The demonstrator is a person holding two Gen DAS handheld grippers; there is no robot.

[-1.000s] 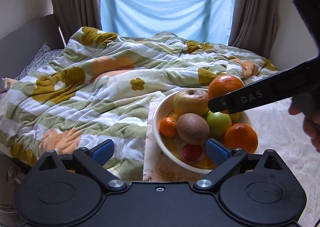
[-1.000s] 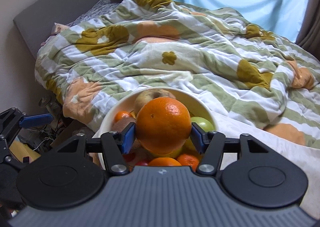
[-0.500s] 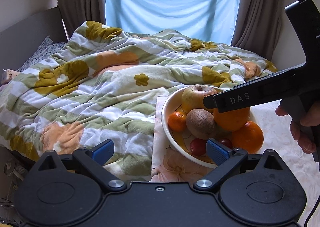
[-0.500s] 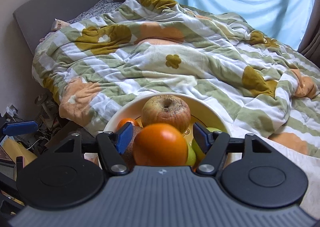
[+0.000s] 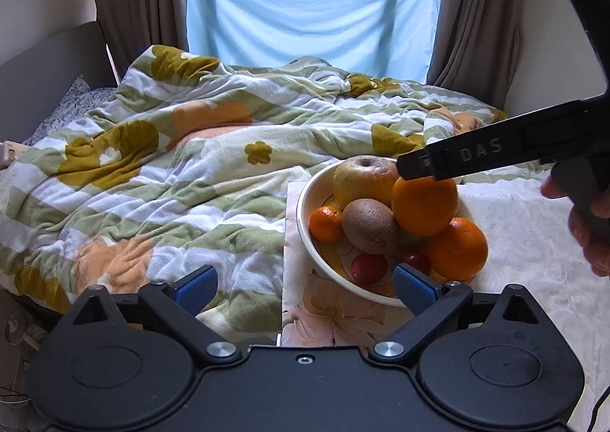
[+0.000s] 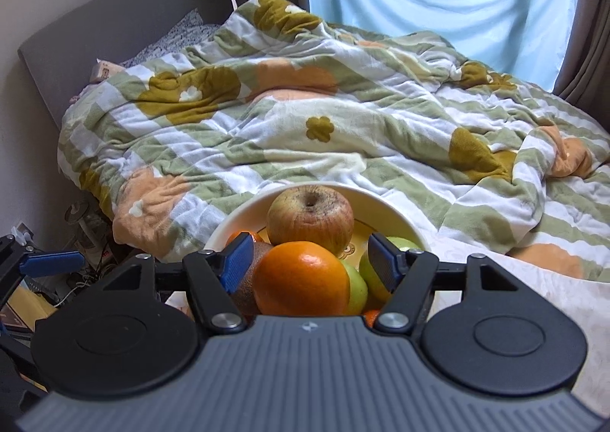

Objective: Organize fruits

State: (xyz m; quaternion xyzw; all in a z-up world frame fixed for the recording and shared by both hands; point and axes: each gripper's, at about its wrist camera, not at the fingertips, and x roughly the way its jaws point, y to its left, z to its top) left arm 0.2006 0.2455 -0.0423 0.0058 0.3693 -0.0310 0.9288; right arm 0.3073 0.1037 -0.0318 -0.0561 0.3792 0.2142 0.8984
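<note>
A cream bowl point(image 5: 305, 211) holds a pile of fruit: a wrinkled apple point(image 5: 362, 180), a kiwi point(image 5: 368, 220), a mandarin point(image 5: 324, 224), two oranges and small red fruits point(image 5: 368, 268). The top orange point(image 5: 425, 203) rests on the pile. My right gripper point(image 6: 310, 260) hangs over it, open, its blue pads clear of the orange point(image 6: 301, 283) on both sides. From the left wrist view one of its black fingers point(image 5: 438, 165) lies across the orange's top. Green apples point(image 6: 356, 287) show beside the orange. My left gripper point(image 5: 305, 287) stands open and empty before the bowl.
The bowl stands on a table under a pale floral cloth point(image 5: 514, 241), near its left edge. Behind it is a bed with a rumpled flowered quilt point(image 5: 190, 172). A person's hand point(image 5: 587, 241) holds the right gripper. Clutter lies on the floor at the left point(image 6: 84, 233).
The right gripper, shut on the orange above the bowl, lowered it onto the pile, then its jaws widened and let go. The left gripper stayed open and nearly still.
</note>
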